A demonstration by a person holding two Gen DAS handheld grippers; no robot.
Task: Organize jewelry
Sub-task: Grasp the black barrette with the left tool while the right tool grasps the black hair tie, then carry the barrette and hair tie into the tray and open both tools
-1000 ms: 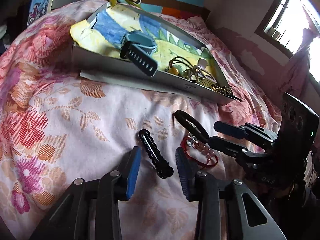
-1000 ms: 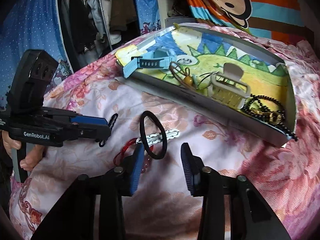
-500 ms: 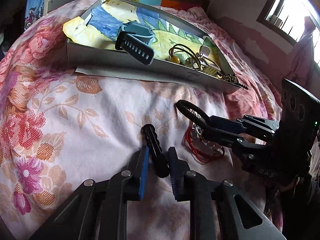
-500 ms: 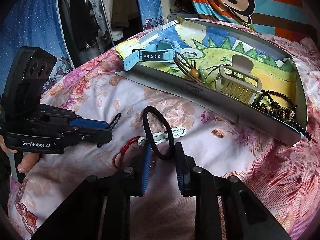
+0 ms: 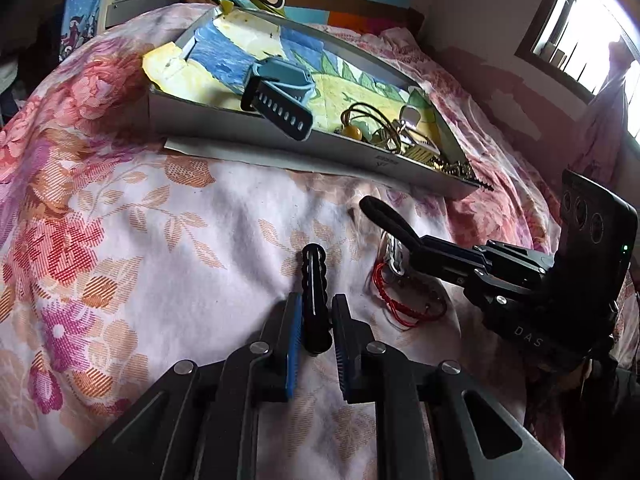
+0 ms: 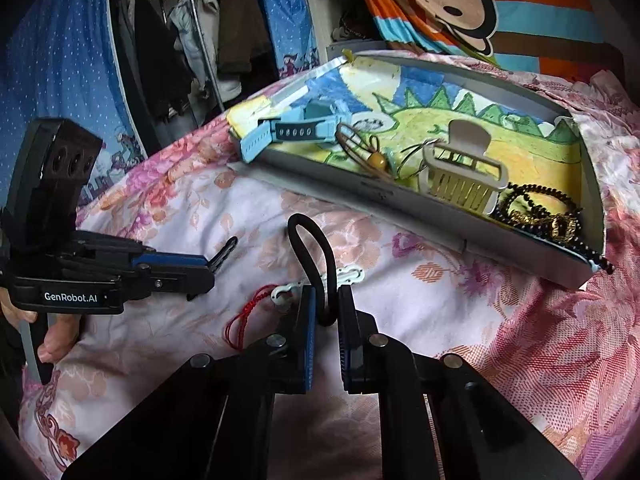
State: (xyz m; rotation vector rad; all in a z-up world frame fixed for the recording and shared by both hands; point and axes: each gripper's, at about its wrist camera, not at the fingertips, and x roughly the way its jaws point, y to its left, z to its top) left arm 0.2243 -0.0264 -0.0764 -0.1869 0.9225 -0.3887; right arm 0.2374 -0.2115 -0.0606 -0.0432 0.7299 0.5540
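The black wavy hair clip (image 5: 314,300) sits clamped between the blue pads of the left claw (image 5: 314,320), its free end pointing toward 12 o'clock over the floral bedspread (image 5: 140,240). At 3 o'clock from it the black hair tie (image 6: 310,256) is pinched in the right claw (image 6: 325,312), its loop rising clear of the bedspread toward 12 o'clock. Under that loop, in the right wrist view, a white wavy clip (image 6: 344,278) lies flat on the fabric, and a red cord bracelet (image 6: 244,318) lies just beside it at 8 o'clock.

Farther out, at 12 to 1 o'clock from both claws, a shallow grey tray (image 6: 440,236) lined with a crayon-coloured drawing rests on the bed. Inside it, from the left end to the right in the right wrist view: a blue watch (image 6: 296,132) whose strap overhangs the near rim, a brown hair tie with an amber bead (image 6: 374,158), a cream claw clip (image 6: 460,172), and a black beaded strand with gold pieces (image 6: 540,216) trailing over the right corner.
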